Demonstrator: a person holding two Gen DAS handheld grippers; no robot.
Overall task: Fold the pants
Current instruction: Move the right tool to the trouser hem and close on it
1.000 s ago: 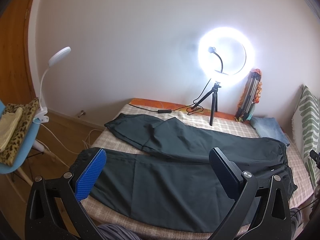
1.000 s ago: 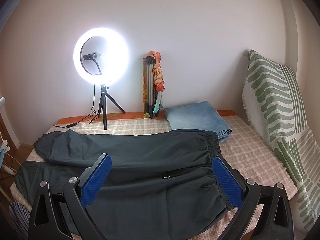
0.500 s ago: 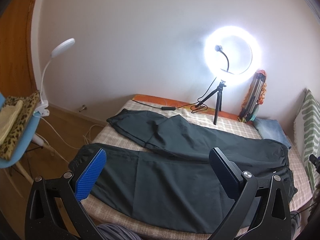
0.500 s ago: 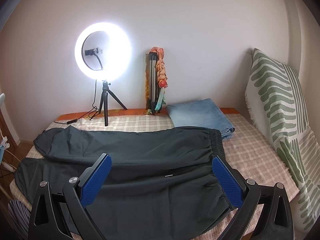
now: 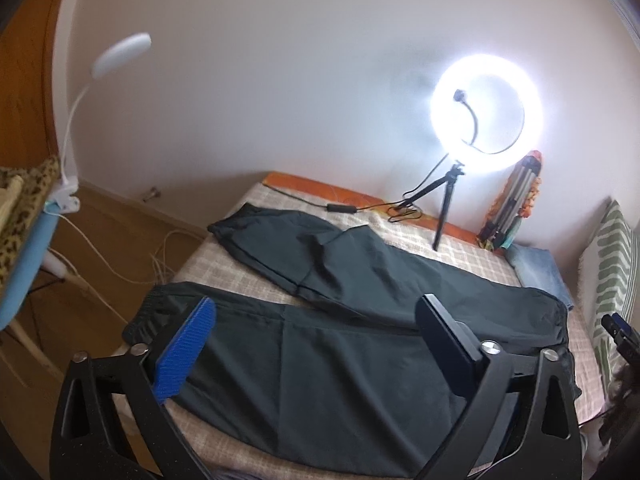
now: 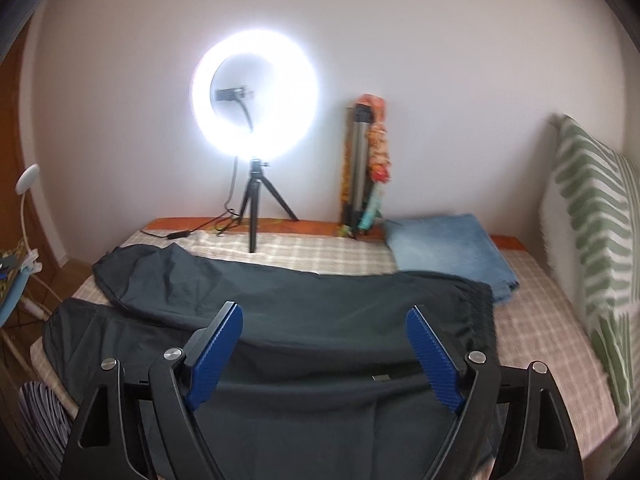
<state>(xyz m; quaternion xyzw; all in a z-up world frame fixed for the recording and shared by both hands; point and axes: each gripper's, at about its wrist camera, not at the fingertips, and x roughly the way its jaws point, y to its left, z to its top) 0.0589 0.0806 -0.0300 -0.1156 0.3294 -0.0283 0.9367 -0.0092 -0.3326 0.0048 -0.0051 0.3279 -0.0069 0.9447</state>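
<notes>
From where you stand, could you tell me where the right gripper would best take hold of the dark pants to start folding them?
Probably the elastic waistband at the near corner, approached from the near edge of the bed. The pants lie flat with both legs spread leftward, and the gathered band looks thicker than the thin fabric elsewhere. The right gripper hangs open above the cloth, its jaws just closing slightly with nothing between them.

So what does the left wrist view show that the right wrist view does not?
Only the left view: the wooden floor with white cables, and the tip of the right claw at the edge. Only the right view: the pants' small label. Both: the dark pants spread on the checked bed, ring light, blue cloth, striped pillow, each claw open above the pants.
</notes>
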